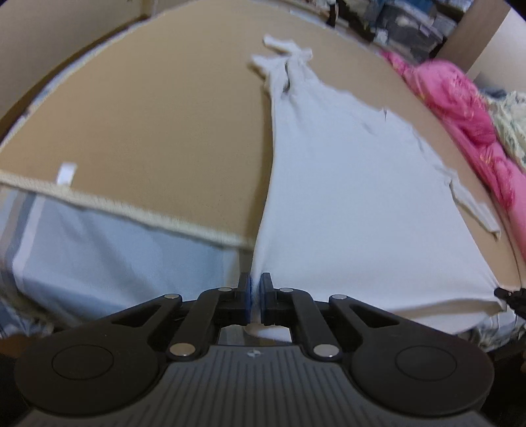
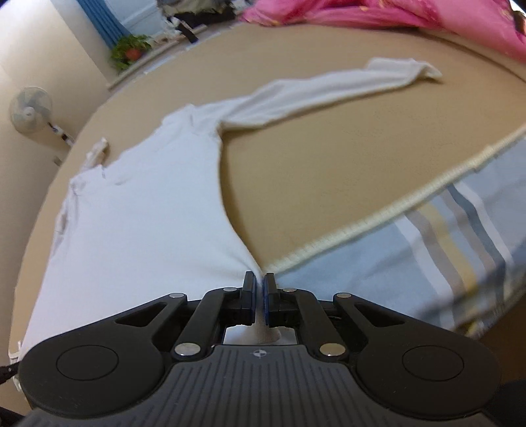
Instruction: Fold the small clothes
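A white long-sleeved shirt (image 1: 348, 184) lies spread on a tan bed surface (image 1: 157, 115), its hem pulled toward the near edge. My left gripper (image 1: 255, 297) is shut on the hem's left corner. My right gripper (image 2: 259, 295) is shut on the hem's right corner of the same shirt (image 2: 138, 210). In the right wrist view one sleeve (image 2: 328, 88) stretches out to the far right over the tan surface (image 2: 345, 164). In the left wrist view the other sleeve (image 1: 286, 62) lies bunched at the far end. The right gripper's tip (image 1: 513, 297) shows at the right edge.
A pink quilt (image 1: 460, 108) lies bunched along the far side of the bed and also shows in the right wrist view (image 2: 378, 16). A cream piped edge (image 2: 378, 223) borders a striped blue sheet (image 2: 443, 236). A fan (image 2: 31, 110) and a potted plant (image 2: 131, 49) stand by the wall.
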Demonstrator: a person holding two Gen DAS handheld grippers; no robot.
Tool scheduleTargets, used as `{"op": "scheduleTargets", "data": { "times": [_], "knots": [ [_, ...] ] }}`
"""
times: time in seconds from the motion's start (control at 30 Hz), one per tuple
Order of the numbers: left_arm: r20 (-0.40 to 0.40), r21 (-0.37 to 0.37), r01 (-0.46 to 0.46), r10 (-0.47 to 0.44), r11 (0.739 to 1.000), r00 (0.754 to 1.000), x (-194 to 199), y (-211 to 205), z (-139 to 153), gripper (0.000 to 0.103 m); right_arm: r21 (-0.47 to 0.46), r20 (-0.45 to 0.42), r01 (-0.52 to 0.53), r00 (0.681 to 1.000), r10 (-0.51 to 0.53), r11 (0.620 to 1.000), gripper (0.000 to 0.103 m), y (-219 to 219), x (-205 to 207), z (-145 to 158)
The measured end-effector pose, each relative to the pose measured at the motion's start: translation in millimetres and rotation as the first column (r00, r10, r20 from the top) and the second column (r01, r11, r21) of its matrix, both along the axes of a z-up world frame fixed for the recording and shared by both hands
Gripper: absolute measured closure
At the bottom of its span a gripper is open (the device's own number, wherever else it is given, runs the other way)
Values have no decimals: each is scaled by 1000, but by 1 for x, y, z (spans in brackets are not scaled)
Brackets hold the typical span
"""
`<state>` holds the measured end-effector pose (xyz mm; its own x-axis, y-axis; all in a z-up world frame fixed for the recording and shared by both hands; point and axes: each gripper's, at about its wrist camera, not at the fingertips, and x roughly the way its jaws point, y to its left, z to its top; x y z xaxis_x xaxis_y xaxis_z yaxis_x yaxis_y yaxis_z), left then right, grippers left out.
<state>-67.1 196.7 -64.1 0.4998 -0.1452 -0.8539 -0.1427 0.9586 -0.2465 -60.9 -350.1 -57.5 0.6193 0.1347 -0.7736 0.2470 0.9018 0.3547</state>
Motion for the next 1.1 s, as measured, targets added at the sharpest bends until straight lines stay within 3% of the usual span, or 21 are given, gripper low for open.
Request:
{"op": "scheduleTargets", "data": {
  "times": [0.1, 0.17, 0.23, 0.27, 0.3, 0.37, 0.43, 0.47, 0.5, 0.53, 0.6, 0.67, 0.9, 0.97, 1.03, 1.1],
  "knots": [
    [-84, 72, 61, -55, 996, 995, 10, -18, -16, 96, -86, -78, -10, 997, 3, 996, 97, 9, 12, -13],
    [-44, 152, 66, -60, 986, 997, 10, -27, -12, 96, -193, -131, 1, 991, -27, 981, 93, 17, 18, -21],
    [40, 152, 73, -80, 986, 996, 7, -33, 1, 89, -256, -80, 22, 996, -43, 967, 88, 28, 22, -19],
    [77, 126, 87, -97, 988, 992, 6, -36, 6, 86, -245, -33, 4, 999, -12, 970, 88, 34, 20, -14],
    [92, 102, 105, -114, 989, 989, 8, -40, 8, 83, -232, 7, -30, 999, 32, 972, 85, 40, 19, -9],
    [57, 78, 137, -141, 988, 988, 14, -47, -2, 65, -209, 50, -123, 989, 136, 970, 75, 58, 20, -7],
    [-95, 98, 169, -160, 981, 983, 30, -57, -30, 58, -157, -21, -202, 979, 202, 967, 63, 71, 27, -22],
    [-175, 124, 182, -159, 976, 972, 35, -61, -44, 61, -134, -101, -233, 970, 221, 963, 60, 75, 34, -36],
    [-190, 148, 177, -148, 973, 970, 38, -63, -50, 60, -128, -204, -252, 953, 223, 959, 60, 79, 40, -53],
    [-169, 152, 163, -137, 975, 976, 40, -64, -46, 60, -150, -244, -248, 947, 207, 957, 61, 81, 42, -61],
    [-50, 137, 143, -137, 980, 989, 40, -66, -24, 58, -180, -200, -238, 959, 201, 955, 61, 86, 44, -50],
    [31, 116, 128, -132, 985, 991, 40, -67, -9, 55, -206, -91, -231, 972, 217, 951, 60, 92, 42, -30],
    [180, 172, 65, -96, 983, 979, 59, -80, 17, 58, -242, 138, -206, 960, 244, 948, 59, 113, 62, 24],
    [216, 204, 60, -105, 977, 971, 59, -93, 24, 81, -242, 217, -227, 935, 280, 943, 55, 121, 81, 48],
    [209, 222, 67, -115, 973, 971, 74, -97, 33, 92, -253, 281, -234, 911, 303, 939, 49, 130, 96, 68],
    [205, 224, 75, -122, 972, 971, 95, -96, 45, 96, -248, 323, -247, 890, 320, 937, 46, 140, 125, 81]
  ]
}}
